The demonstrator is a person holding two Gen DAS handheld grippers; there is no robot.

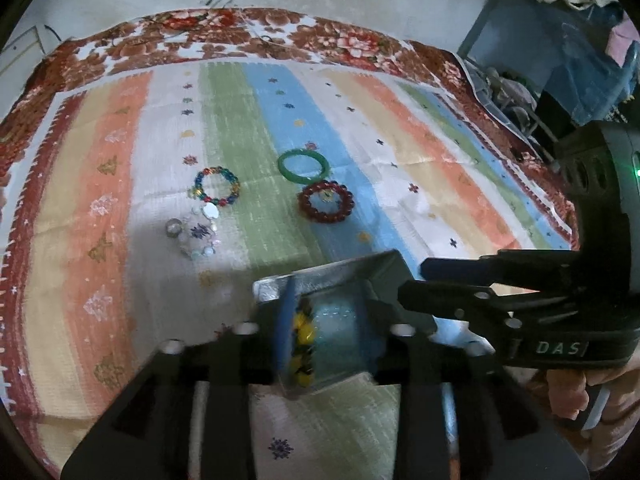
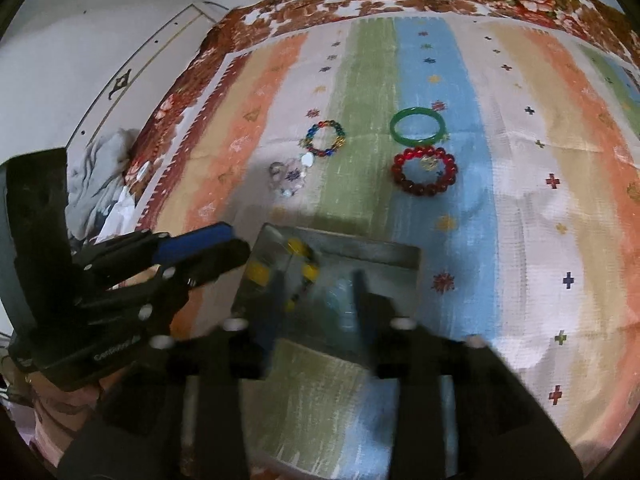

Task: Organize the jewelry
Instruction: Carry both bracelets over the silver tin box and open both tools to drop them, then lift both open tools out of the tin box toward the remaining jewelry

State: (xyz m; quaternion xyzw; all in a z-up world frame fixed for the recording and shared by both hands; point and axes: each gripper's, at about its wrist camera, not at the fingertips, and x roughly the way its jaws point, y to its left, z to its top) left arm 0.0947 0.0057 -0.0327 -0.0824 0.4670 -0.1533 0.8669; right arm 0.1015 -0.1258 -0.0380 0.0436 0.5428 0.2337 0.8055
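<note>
A clear box point(image 1: 336, 320) sits near, on the striped cloth point(image 1: 120, 200) spread over a bed, with a yellow-and-dark bead bracelet point(image 1: 302, 332) already inside; it seems to be the collecting place. Farther off four pieces wait in two pairs: a multicoloured bead bracelet point(image 1: 217, 186) and a pale clear one point(image 1: 196, 234) to the left, a green bangle point(image 1: 304, 166) touching a red bead bracelet point(image 1: 326, 202) to the right. The left hand-held gripper point(image 1: 324, 330) straddles the box, its jaws partly parted, apparently not pressing. The right hand-held gripper point(image 2: 316, 320) also straddles the box point(image 2: 332, 280), partly open; blur hides any contact, though neither seems to grip.
</note>
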